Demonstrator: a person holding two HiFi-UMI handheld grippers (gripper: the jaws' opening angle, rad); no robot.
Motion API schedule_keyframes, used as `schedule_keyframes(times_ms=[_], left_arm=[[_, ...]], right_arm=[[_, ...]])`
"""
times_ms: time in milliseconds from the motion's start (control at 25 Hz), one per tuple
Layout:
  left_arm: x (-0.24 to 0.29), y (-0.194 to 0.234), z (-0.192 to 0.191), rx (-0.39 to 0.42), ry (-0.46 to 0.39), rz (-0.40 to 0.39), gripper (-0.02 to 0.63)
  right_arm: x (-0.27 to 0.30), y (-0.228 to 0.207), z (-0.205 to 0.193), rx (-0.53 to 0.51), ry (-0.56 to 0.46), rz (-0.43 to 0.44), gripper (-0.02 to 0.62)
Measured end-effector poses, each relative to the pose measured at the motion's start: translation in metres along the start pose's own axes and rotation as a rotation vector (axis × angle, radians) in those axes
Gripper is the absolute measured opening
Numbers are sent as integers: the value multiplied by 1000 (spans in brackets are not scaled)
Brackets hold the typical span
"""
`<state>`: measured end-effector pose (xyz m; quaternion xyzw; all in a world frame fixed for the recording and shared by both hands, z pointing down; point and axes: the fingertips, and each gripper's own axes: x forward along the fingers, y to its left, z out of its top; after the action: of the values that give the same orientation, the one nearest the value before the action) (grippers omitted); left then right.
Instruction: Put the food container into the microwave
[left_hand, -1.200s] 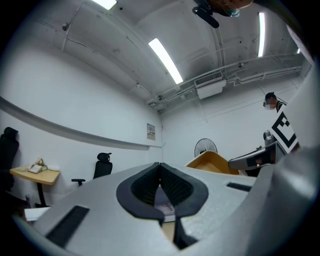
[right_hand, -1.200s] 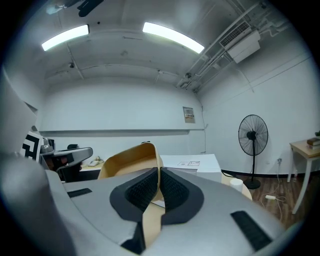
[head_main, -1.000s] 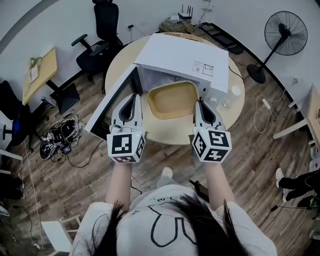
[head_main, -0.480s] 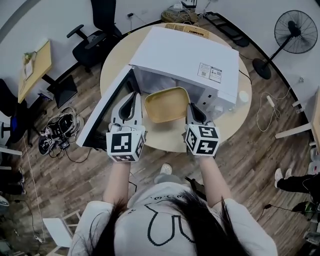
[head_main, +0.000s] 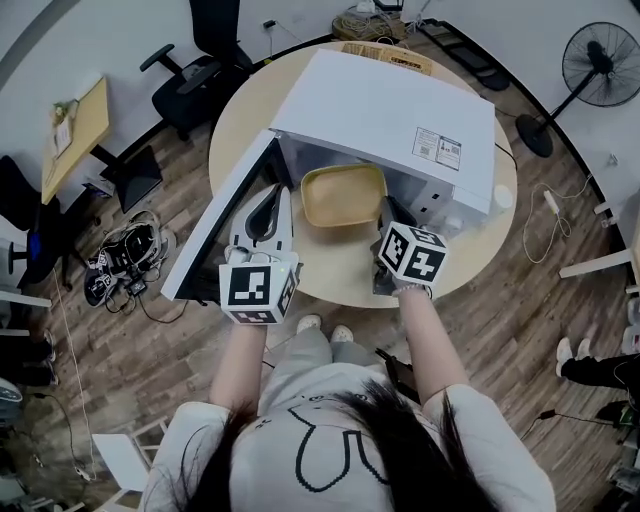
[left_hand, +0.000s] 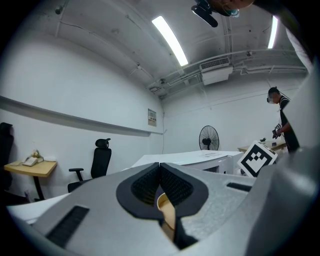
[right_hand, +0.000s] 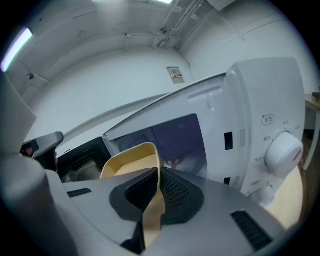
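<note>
**A:** Pale wood first. Is that the round wooden tabletop (head_main: 335, 275), with the big white box-shaped microwave (head_main: 390, 110) on it?

**B:** Yes. Its dark-windowed door (head_main: 222, 218) hangs wide open on the person's left, so the cavity is exposed.

**A:** And the shallow yellow plastic food container (head_main: 345, 195) with rounded corners, where is it?

**B:** Right at the cavity's mouth. In the head view its far edge goes under the microwave's top, while its near part sticks out over the table (whether its base touches the cavity floor, I cannot tell).

**A:** What are the tools doing?

**B:** Each has a side of it. The left gripper (left_hand: 160, 172) is pinched on the left rim, with a thin yellow edge between its dark ribbed pads. The right gripper (right_hand: 159, 176) clamps the right rim the same way. Its jaws are nearly together, with only the container's wall between them.

**A:** So how far along is the job?

**B:** Well past halfway, I judge. The door is open, and the container is carried level and entering. What remains is to push it fully inside, set it down, part both sets of jaws and draw the grippers back out. The task doesn't mention closing the door.
</note>
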<state>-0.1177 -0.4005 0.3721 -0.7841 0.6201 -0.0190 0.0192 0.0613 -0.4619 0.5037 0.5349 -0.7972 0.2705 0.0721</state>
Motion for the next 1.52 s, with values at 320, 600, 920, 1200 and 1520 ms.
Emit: schedule_keyframes(times_ms=[320,600,920,1200,1520], left_arm=[[20,2,10,-12,-14,-80,9],[37,6,19,-15,-19,-120,9],[40,7,22,10,-21,-151,9],[41,9,24,11,-18,-171,9],[39,14,25,12,-10,-180,9]], right_arm=[[31,-12,1,150,-24,-104,40],[55,-30,2,268,-76,-194,40],[73,-50,1,390,-128,-279,40],[83,-63,2,472,-161,-331,40],[82,-65,7,456,-196,-348,41]])
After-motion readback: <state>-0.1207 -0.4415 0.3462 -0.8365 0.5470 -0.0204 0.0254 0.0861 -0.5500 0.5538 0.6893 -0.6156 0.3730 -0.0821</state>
